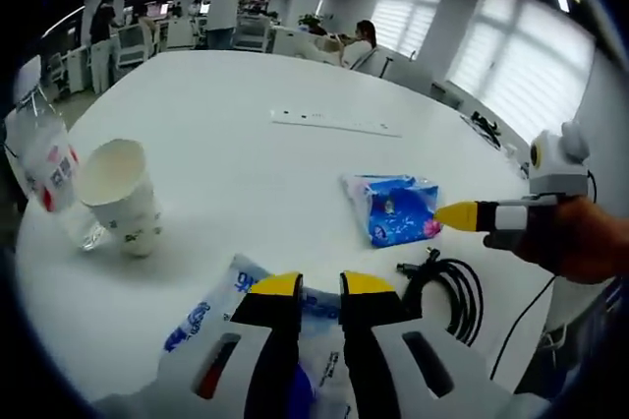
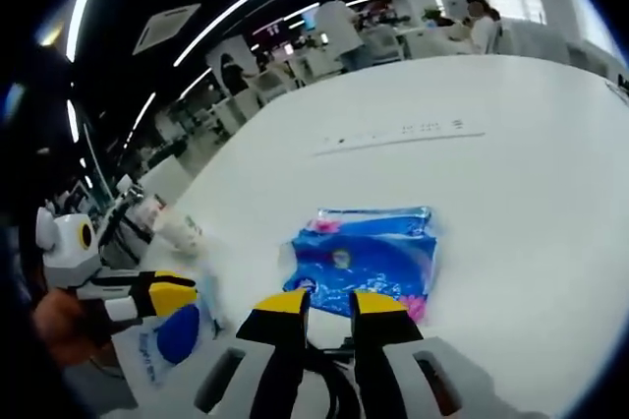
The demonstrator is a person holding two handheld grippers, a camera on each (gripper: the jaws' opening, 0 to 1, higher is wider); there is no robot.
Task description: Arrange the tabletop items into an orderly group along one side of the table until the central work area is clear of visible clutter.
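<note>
**Left gripper on the white packet, blue tissue pack waiting**

In the left gripper view the left gripper [image 1: 320,286] stands with its yellow-tipped jaws close together over a white packet with blue print [image 1: 218,306] at the near edge of the counter [image 1: 226,134]; the packet runs under the jaws, but I cannot tell whether it is actually pinched. To the left stand a paper cup [image 1: 123,195] and, just beside it, a clear plastic bottle [image 1: 44,168]. A blue tissue pack [image 1: 395,209] lies right of centre, a coiled black cable [image 1: 450,291] near it, and a flat white strip [image 1: 334,123] farther out.

The right gripper [image 2: 321,303] hovers over the near edge of the tissue pack in the right gripper view, jaws narrowly apart and holding nothing.

The step in hand looks like gathering the packet toward the cup and bottle. Next, the right gripper would need to settle on the tissue pack and close on it, then carry it to that left-hand group.
</note>
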